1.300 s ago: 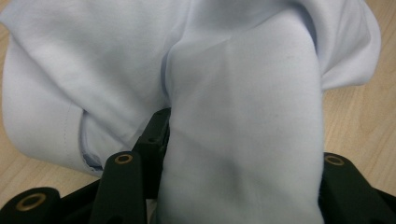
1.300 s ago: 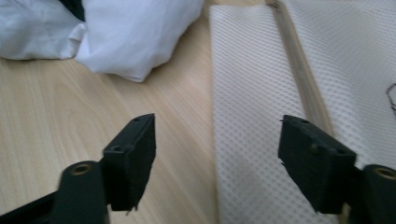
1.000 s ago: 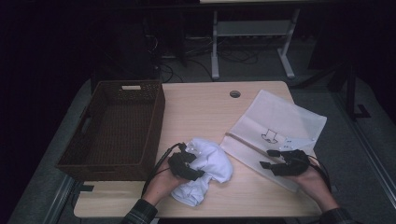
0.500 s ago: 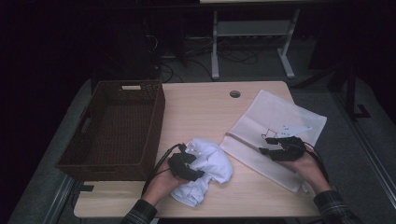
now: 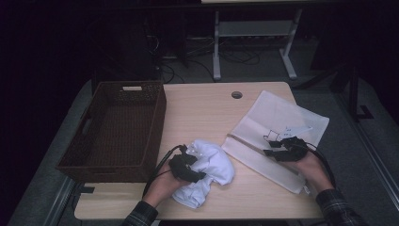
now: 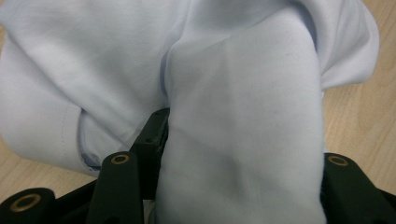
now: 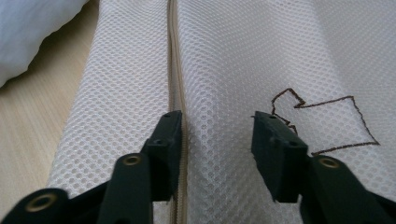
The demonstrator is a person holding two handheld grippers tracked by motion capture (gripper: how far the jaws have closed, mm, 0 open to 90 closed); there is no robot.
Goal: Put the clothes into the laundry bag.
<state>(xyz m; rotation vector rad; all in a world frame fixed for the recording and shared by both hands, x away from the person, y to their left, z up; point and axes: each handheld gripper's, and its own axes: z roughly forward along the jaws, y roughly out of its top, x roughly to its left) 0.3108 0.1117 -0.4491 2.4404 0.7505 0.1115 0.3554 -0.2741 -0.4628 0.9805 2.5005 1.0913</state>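
- Two claws work at the near edge of the tabletop, each in one of the person's hands, whose forearms come in from the bottom of the high view.
- The left claw is clenched on a crumpled white garment; in the left gripper view a thick fold of the pale cloth fills the gap between the black jaws and spills over them.
- The garment lies bunched on the near middle of the tabletop, just beside the near right corner of the basket and touching the wood.
- The right claw rests low over a white mesh laundry bag, which lies flat on the right part of the tabletop, its far right corner hanging past the edge.
- In the right gripper view the jaws of the right claw stand apart with mesh between them but nothing pinched; they have just been closing, and the pads do not yet press on the fabric.
- The bag's beige zipper runs away from the left jaw, and a thin brown stitched outline shows by the right jaw.
- A dark woven basket stands on the left part of the tabletop, well apart from the bag.
- Farther off, a round cable hole sits in the tabletop near its far edge.
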